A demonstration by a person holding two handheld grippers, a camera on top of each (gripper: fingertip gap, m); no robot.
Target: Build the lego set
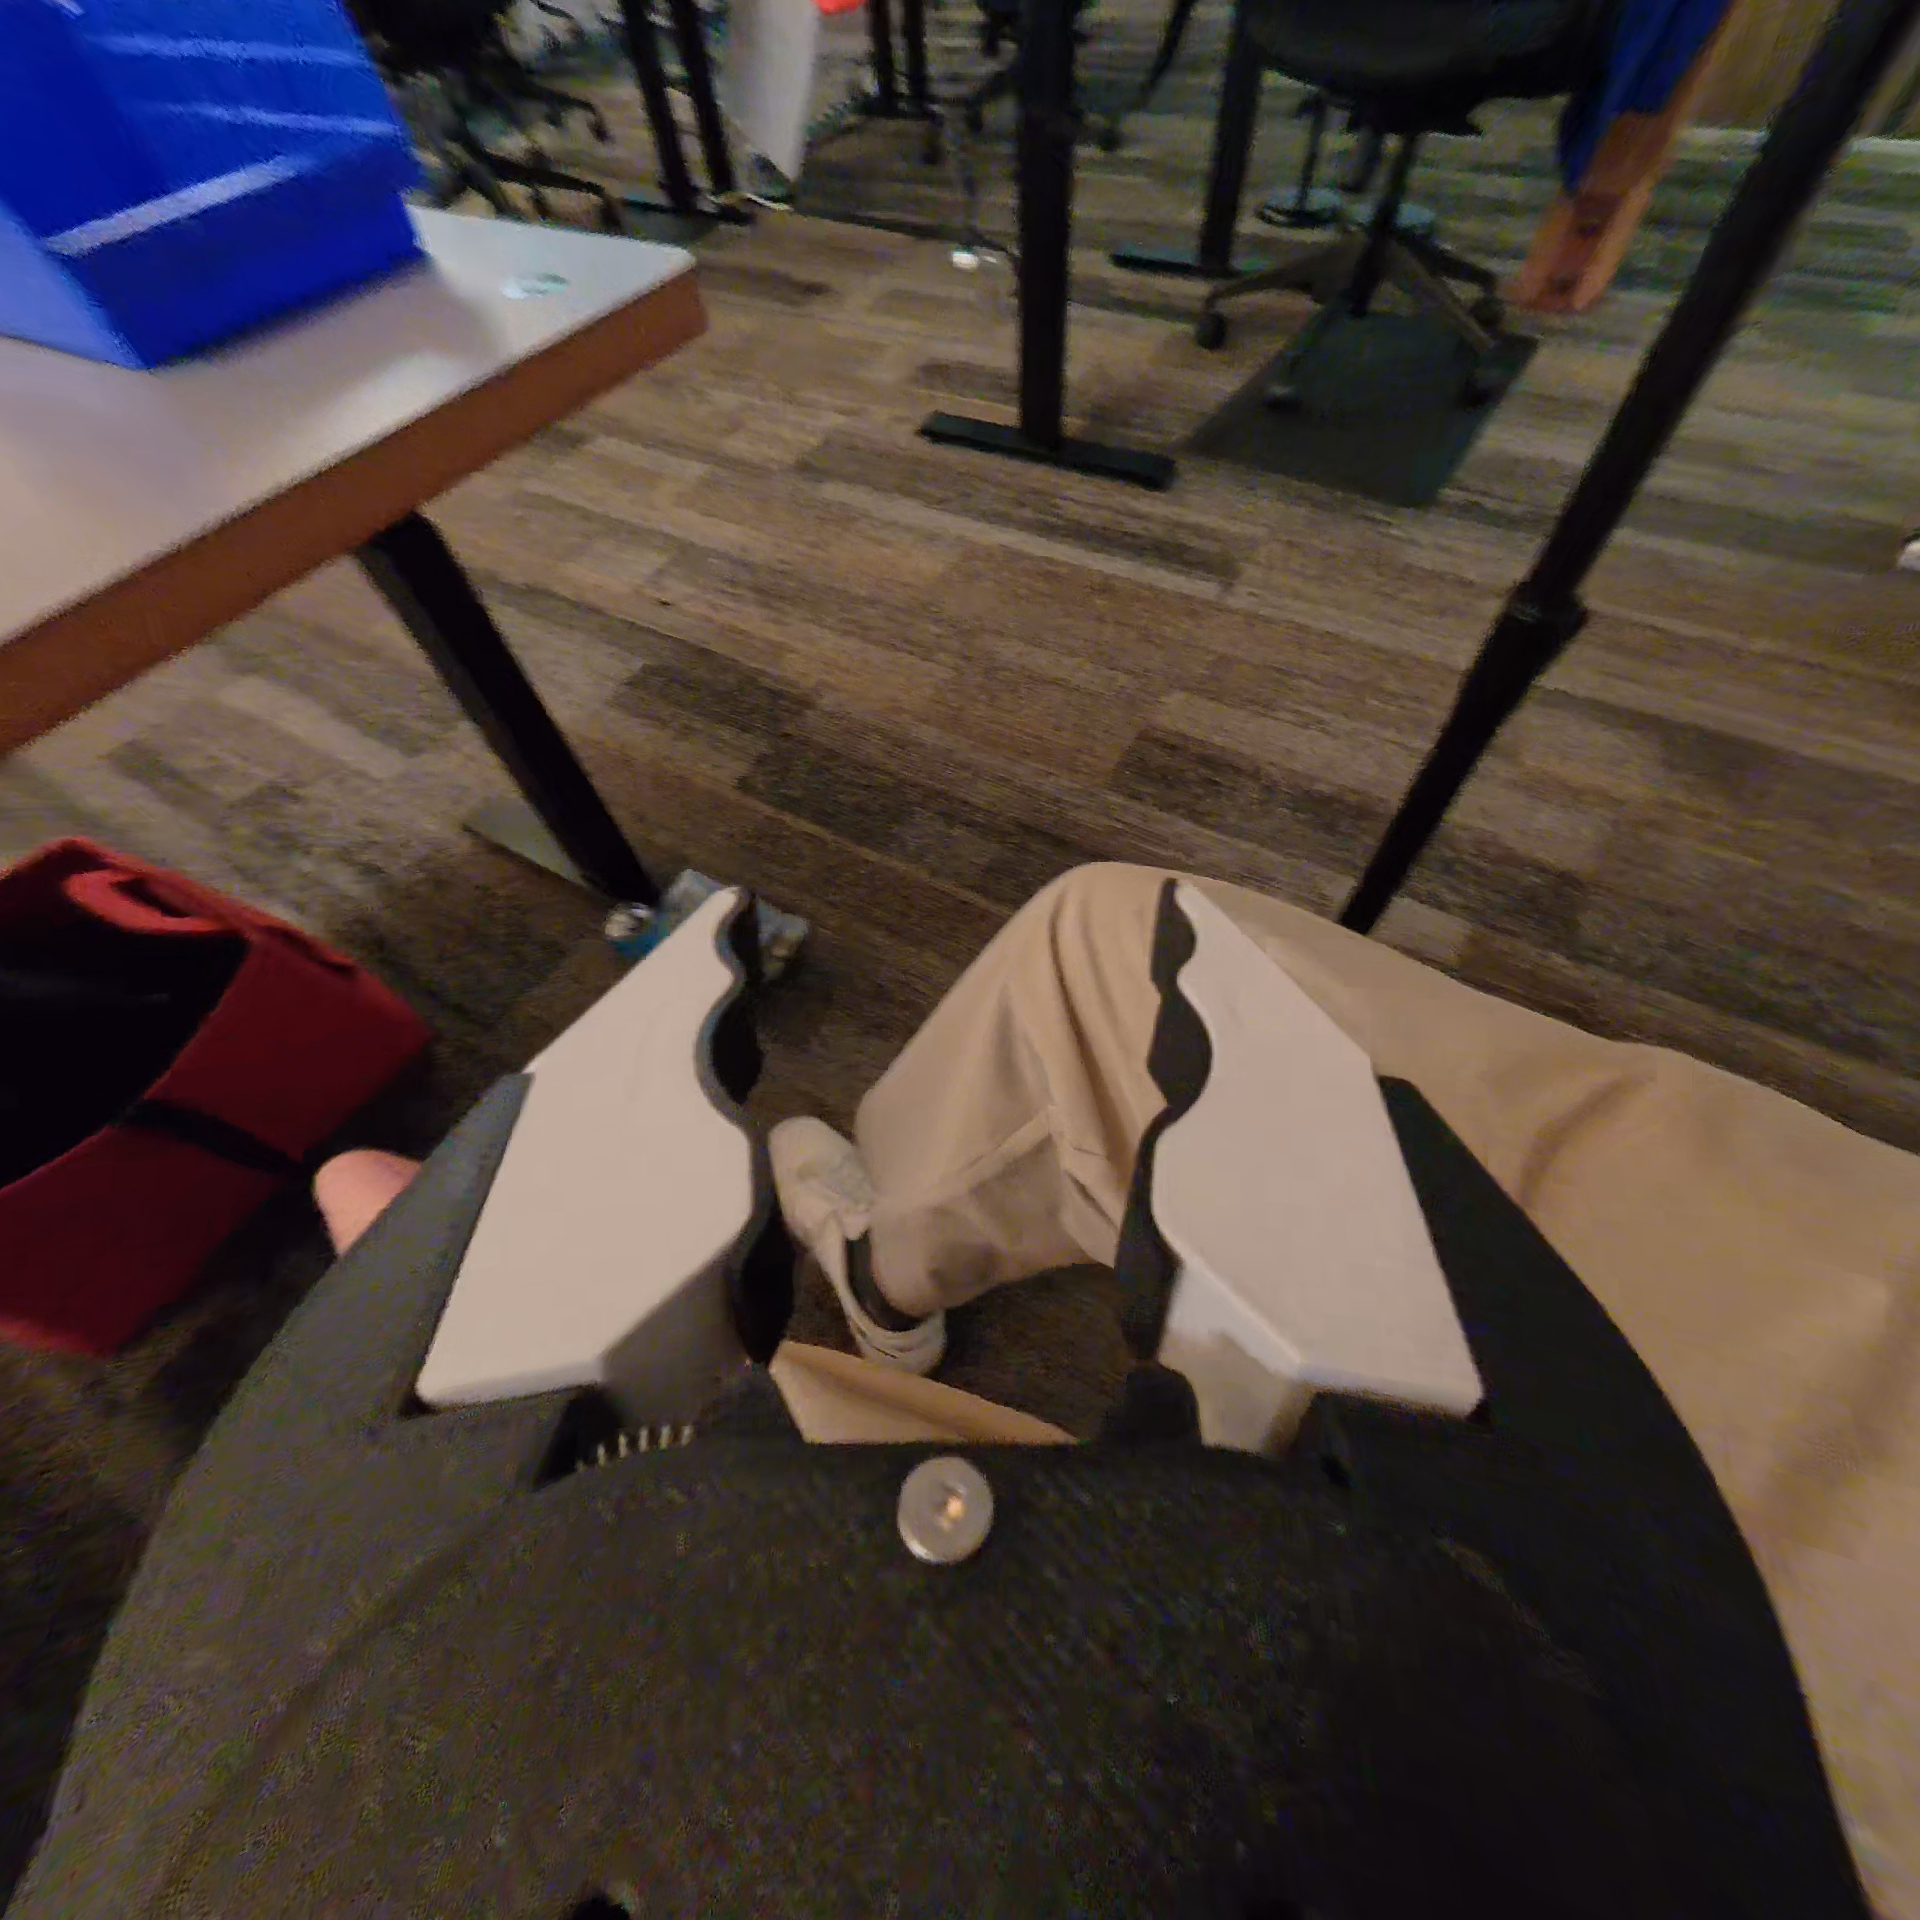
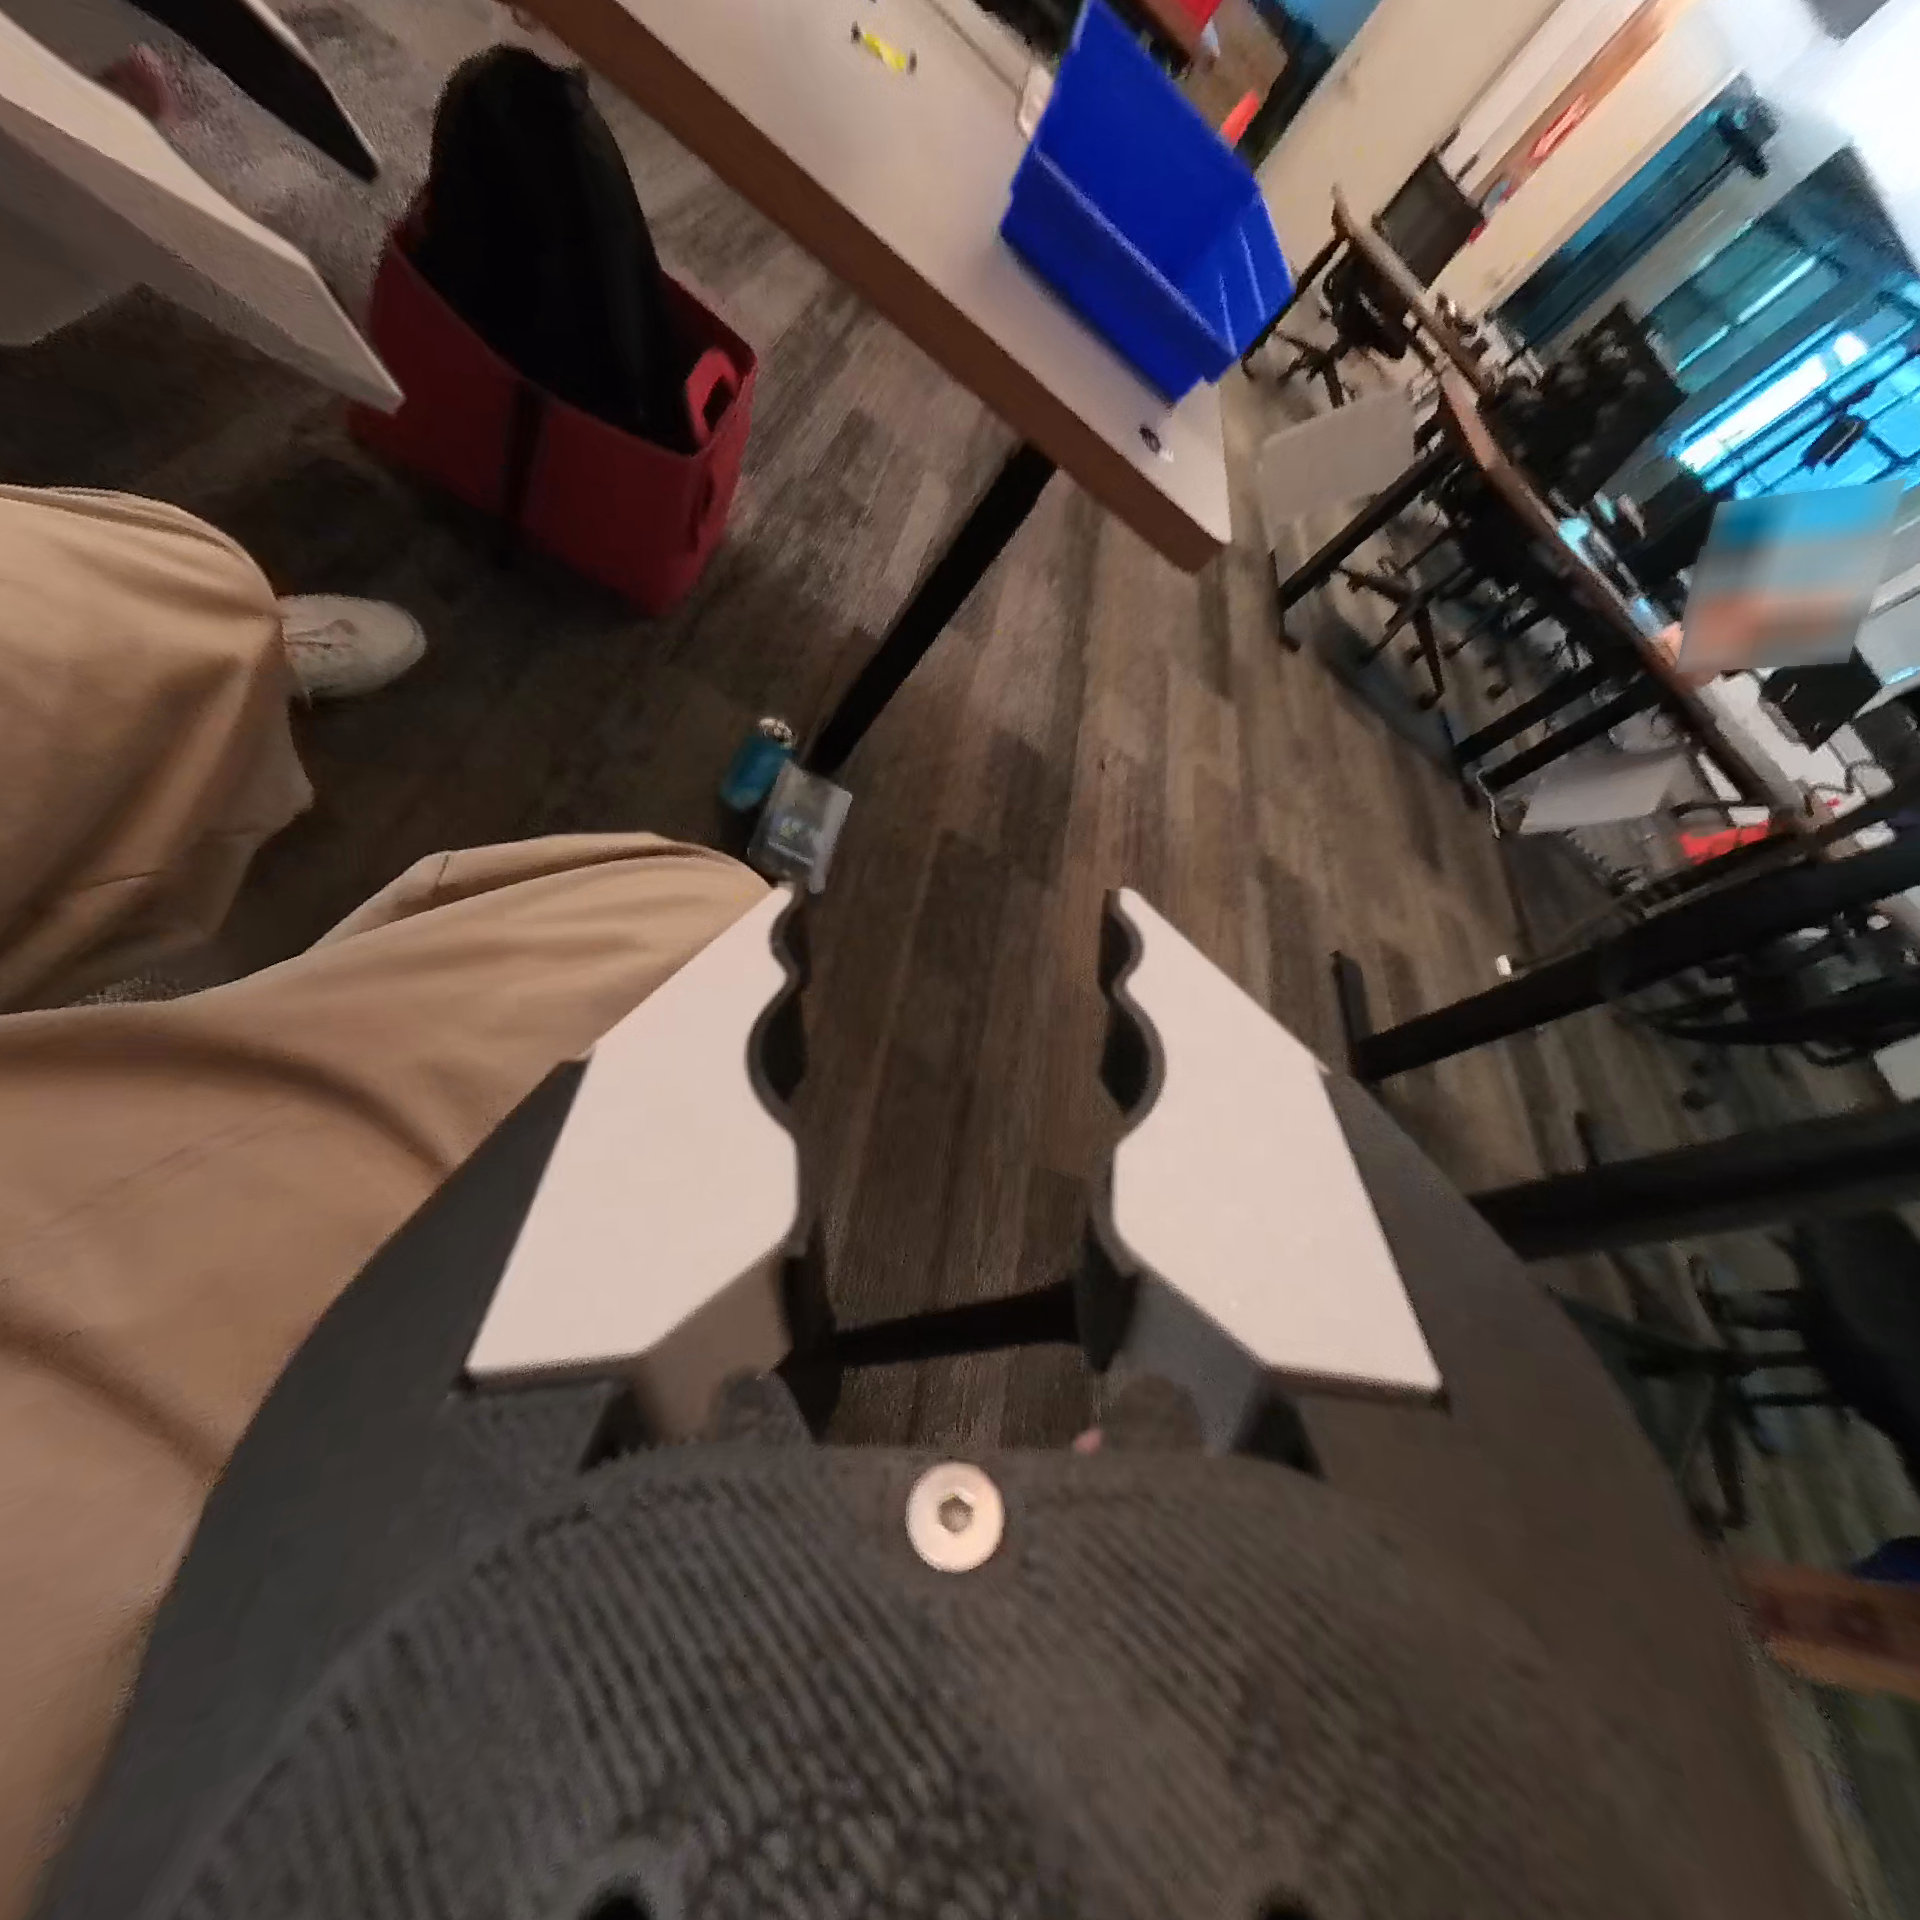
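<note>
both pairs of fingers are spread with nothing between them: the left gripper (image 1: 956,925) hangs low over the person's beige trouser leg (image 1: 1049,1081) and white shoe (image 1: 831,1184), and the right gripper (image 2: 951,925) points at the carpeted floor (image 2: 966,727) beside the knee. no lego pieces can be made out; judging by the layout, they are probably in the blue bin (image 2: 1132,229) on the table (image 2: 914,177), or near the small yellow item (image 2: 881,47) farther along it, too small to identify. to start well, raise both grippers to tabletop level, face the bin squarely, and keep the jaws wide until a piece is plainly in view.
</note>
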